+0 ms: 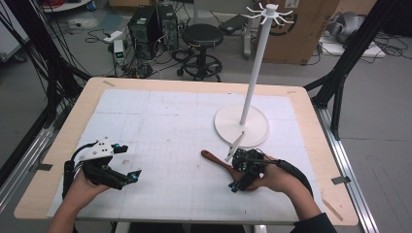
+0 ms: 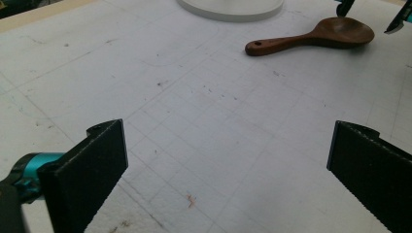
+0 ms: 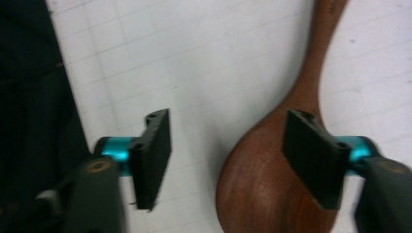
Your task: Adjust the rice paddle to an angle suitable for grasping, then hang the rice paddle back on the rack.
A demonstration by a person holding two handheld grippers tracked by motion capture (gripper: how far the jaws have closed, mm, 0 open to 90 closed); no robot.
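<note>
Spoon (image 3: 272, 189) lies flat under right gripper (image 3: 228, 160), jaws spread – white stand (image 1: 241, 124) just beyond, left gripper (image 2: 228, 165) jaws spread

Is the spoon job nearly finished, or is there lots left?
Little looks done: the brown wooden spoon lies flat on the white gridded mat. The right gripper hovers open above its bowl, not gripping. The left gripper waits open. The white hook stand holds nothing, so hanging likely remains.

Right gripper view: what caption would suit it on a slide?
Open right gripper poised over the wooden spoon lying on the white gridded mat.
</note>
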